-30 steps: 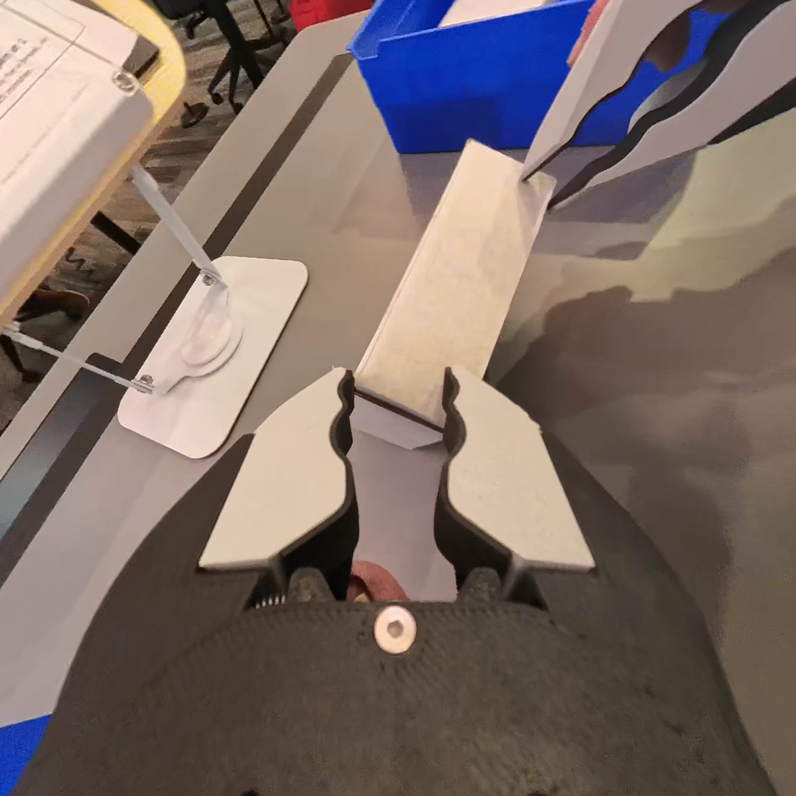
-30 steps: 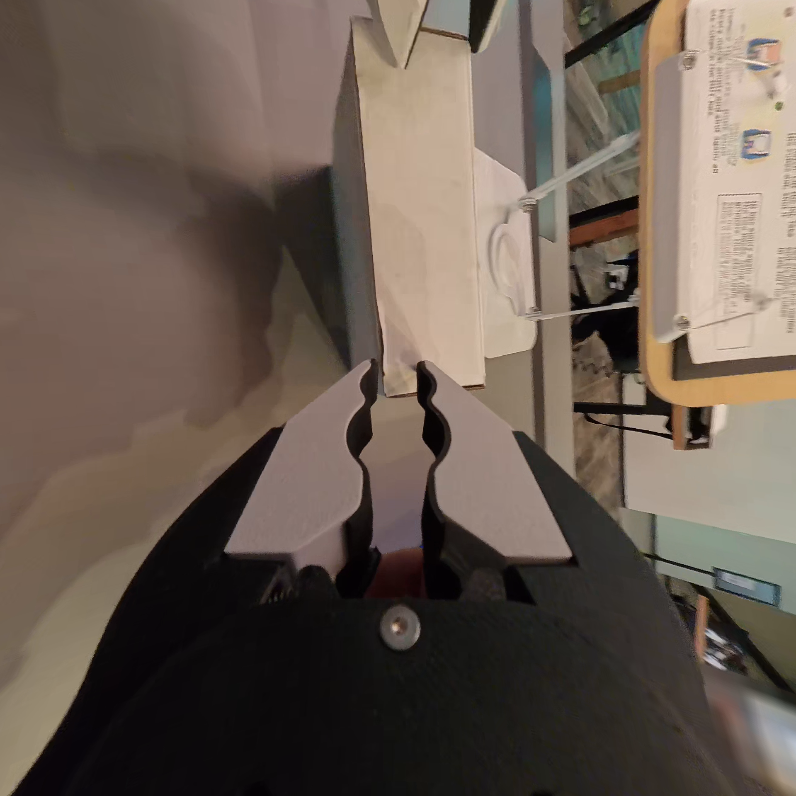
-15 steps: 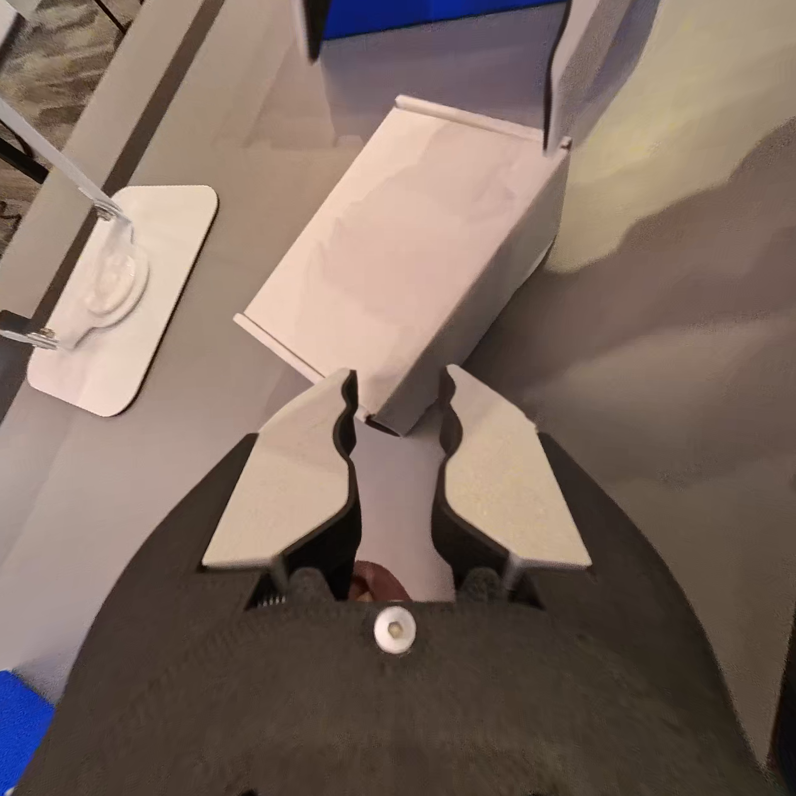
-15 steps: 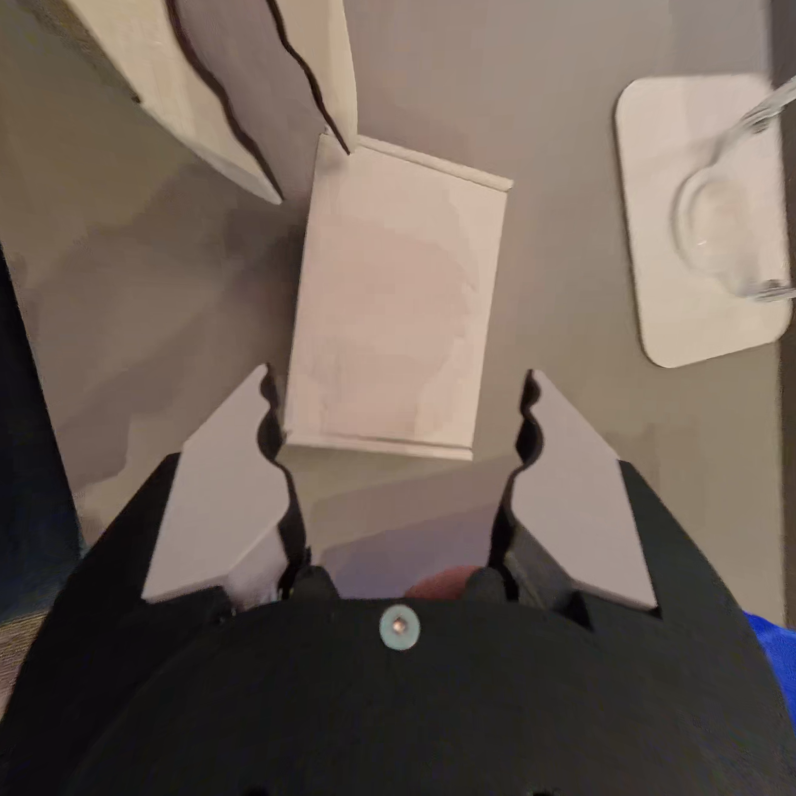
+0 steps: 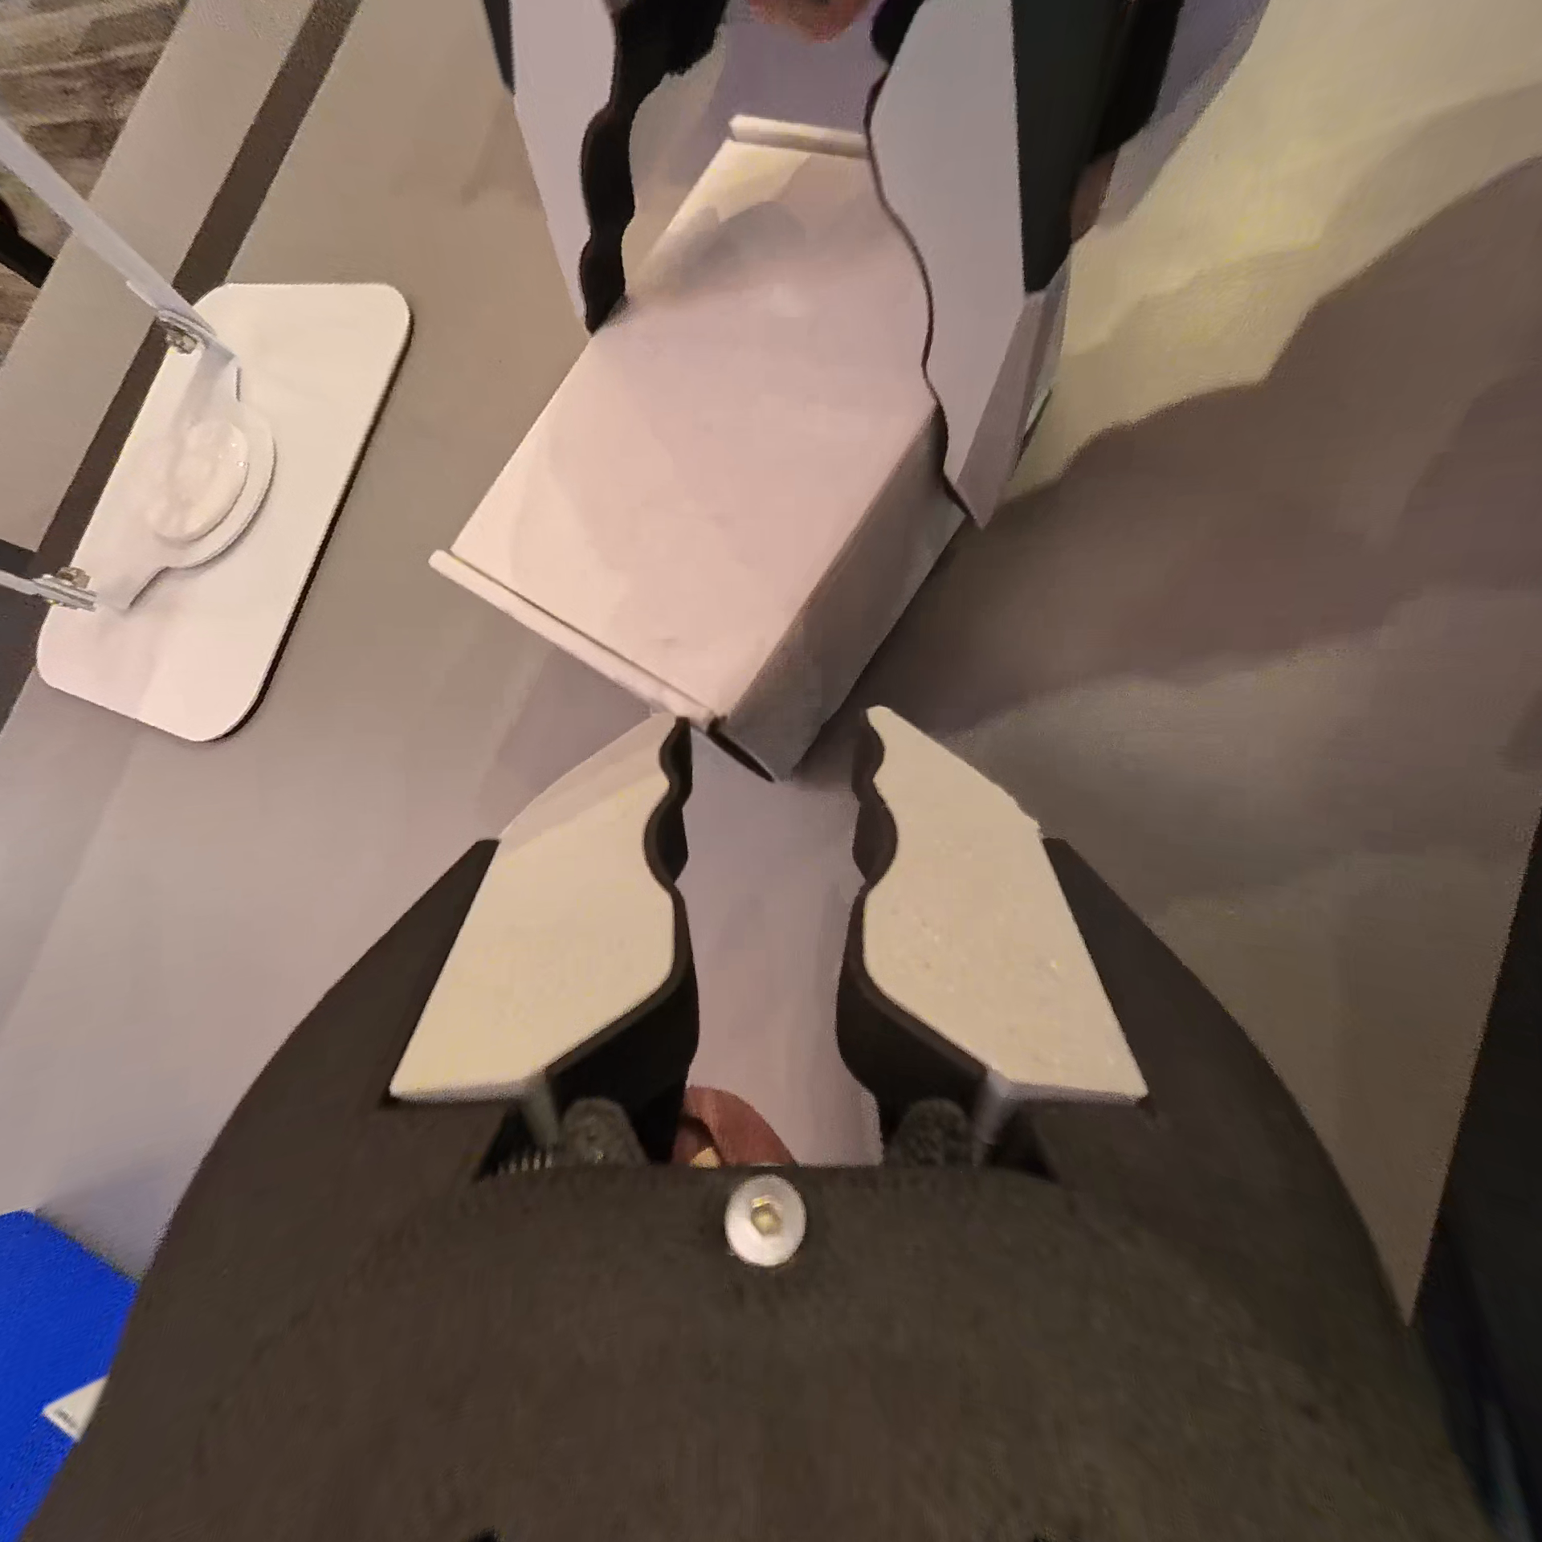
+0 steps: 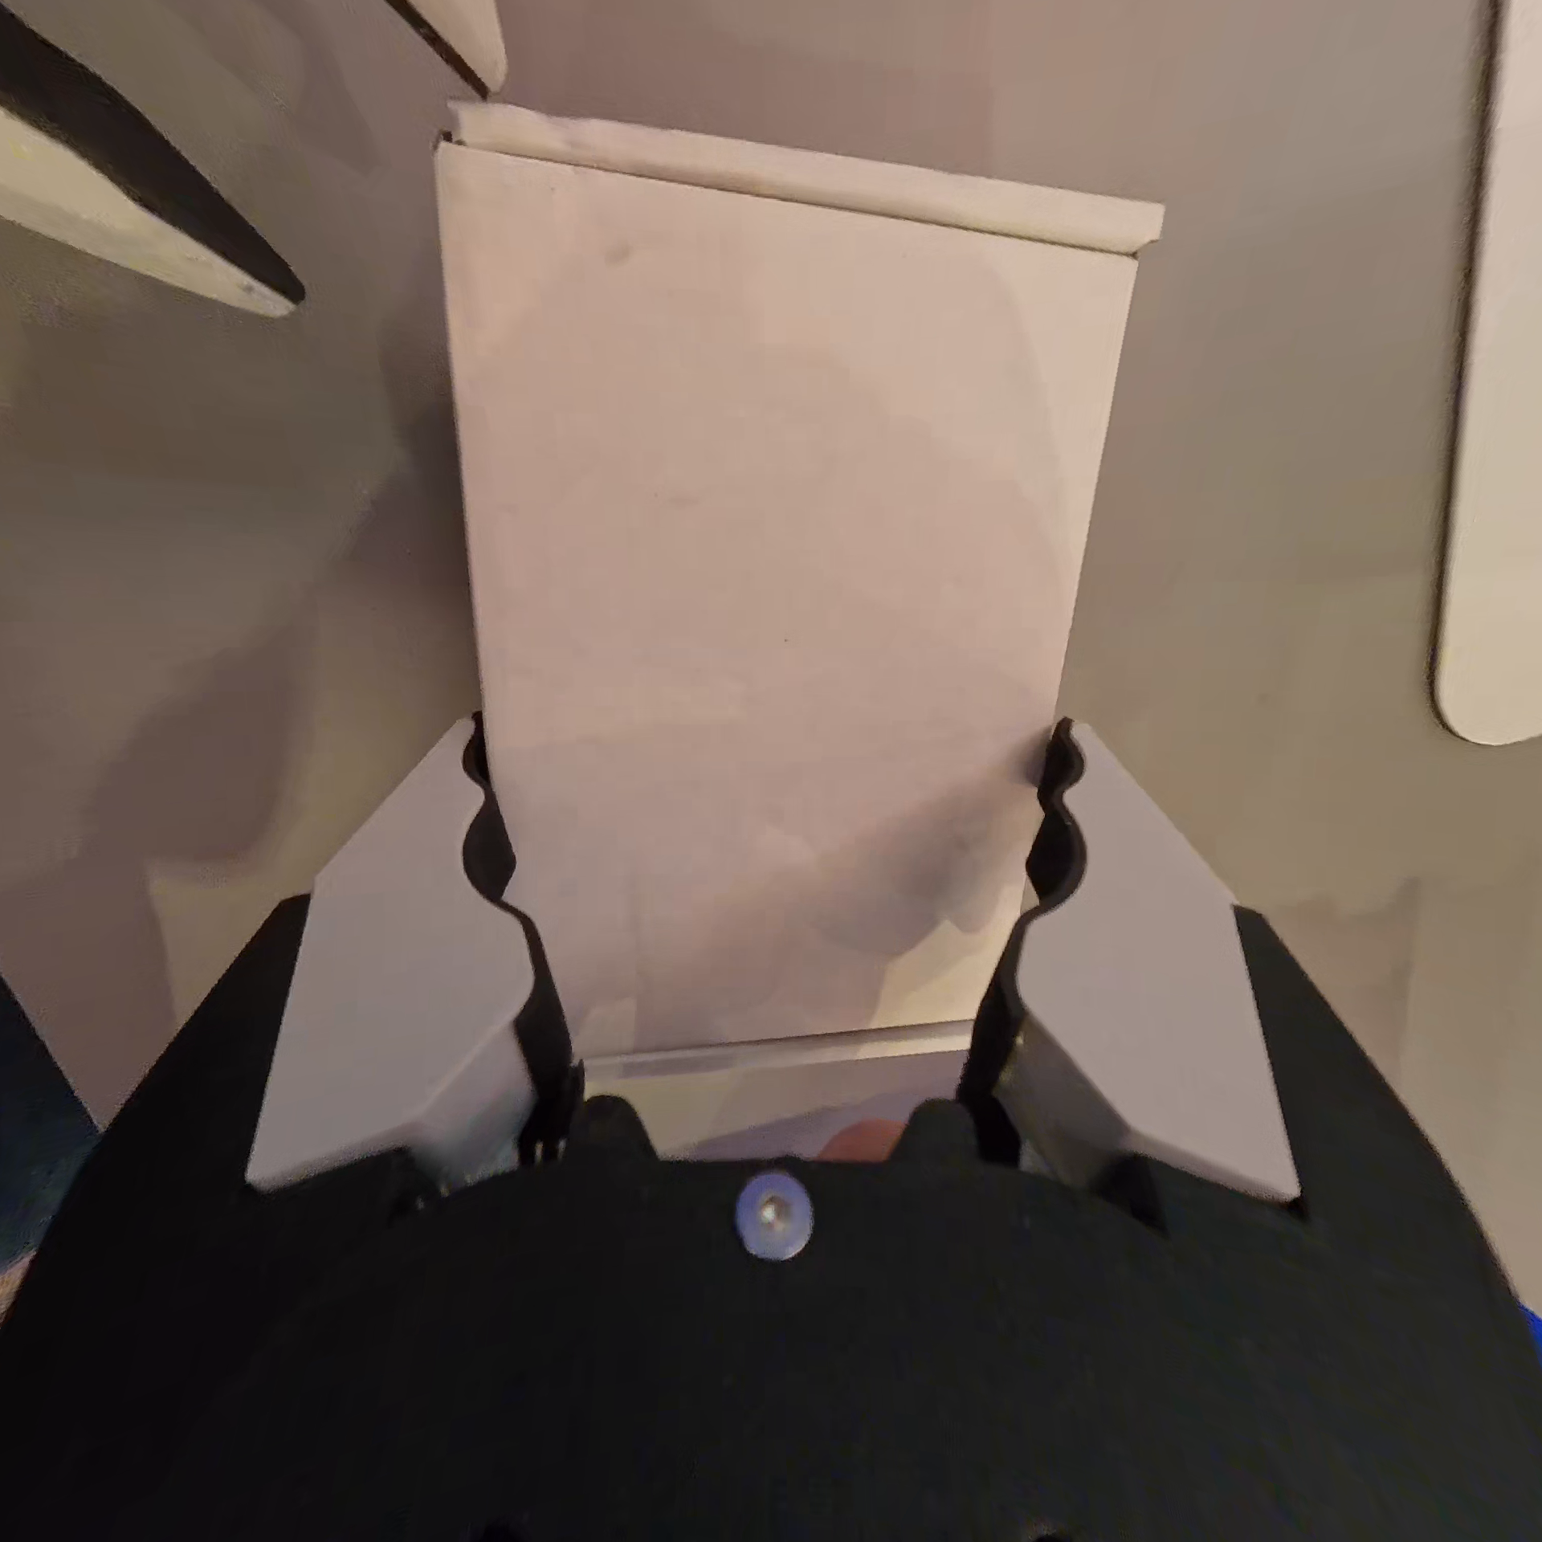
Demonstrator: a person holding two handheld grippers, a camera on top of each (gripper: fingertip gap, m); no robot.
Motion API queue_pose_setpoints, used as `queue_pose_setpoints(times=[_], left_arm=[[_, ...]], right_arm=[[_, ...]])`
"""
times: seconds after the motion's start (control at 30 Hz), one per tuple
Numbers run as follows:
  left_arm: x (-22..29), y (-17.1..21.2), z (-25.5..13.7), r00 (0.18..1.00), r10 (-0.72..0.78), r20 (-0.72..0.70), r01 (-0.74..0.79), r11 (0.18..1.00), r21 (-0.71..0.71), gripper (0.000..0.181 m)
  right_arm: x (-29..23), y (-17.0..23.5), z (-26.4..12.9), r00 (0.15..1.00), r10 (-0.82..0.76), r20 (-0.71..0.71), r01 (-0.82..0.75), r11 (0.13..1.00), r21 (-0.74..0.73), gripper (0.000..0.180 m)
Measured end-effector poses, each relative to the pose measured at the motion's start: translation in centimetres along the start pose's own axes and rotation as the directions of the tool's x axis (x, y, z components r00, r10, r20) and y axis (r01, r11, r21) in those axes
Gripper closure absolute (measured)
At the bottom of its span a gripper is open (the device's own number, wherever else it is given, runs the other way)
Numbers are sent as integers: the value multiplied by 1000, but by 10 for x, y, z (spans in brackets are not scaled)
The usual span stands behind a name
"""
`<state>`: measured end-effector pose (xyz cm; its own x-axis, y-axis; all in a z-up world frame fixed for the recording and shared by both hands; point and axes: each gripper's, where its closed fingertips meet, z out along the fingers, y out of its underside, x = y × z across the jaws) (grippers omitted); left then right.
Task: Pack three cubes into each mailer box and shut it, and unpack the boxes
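A shut white mailer box [image 5: 709,484] lies flat on the grey table [image 5: 1252,751]. My left gripper [image 5: 772,734] is open with a narrow gap. The box's near corner sits just between its tips, apart from the fingers. My right gripper [image 6: 768,726] is wide open and straddles the box [image 6: 784,517] across its width, its pads right at the box's two long sides. The right gripper also shows at the top of the left wrist view [image 5: 776,317], over the box's far end. The left gripper shows at the top left of the right wrist view [image 6: 375,167]. No cubes are in view.
A white base plate with a clear stand [image 5: 225,517] lies left of the box; it also shows at the right edge of the right wrist view [image 6: 1494,417]. A blue bin [image 5: 50,1377] is at the lower left. A dark strip [image 5: 242,167] runs along the table's left side.
The box stood on its edge, pinched at both ends; now it lies flat. My right gripper has opened wide and come down around it. My left gripper has let go of it.
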<state>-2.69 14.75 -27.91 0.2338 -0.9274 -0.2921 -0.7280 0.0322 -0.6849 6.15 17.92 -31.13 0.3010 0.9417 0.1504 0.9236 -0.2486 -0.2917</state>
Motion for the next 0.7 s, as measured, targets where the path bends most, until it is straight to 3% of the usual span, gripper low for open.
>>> queue_pose_setpoints(times=[0.13,0.3,0.47,0.7], left_arm=[[-6,-1,-10,999,-31,29,30,999,36,145],[-11,-3,-16,997,-67,45,64,996,67,144],[-9,0,-10,998,-57,41,55,997,52,143],[-8,5,-3,998,-56,35,55,998,30,143]], right_arm=[[16,-4,-47,1000,15,-24,-12,992,128,54],[68,22,-148,981,-35,-191,77,973,219,54],[124,113,-216,939,-136,-316,151,988,25,54],[165,237,-209,951,-176,-255,108,960,-259,54]])
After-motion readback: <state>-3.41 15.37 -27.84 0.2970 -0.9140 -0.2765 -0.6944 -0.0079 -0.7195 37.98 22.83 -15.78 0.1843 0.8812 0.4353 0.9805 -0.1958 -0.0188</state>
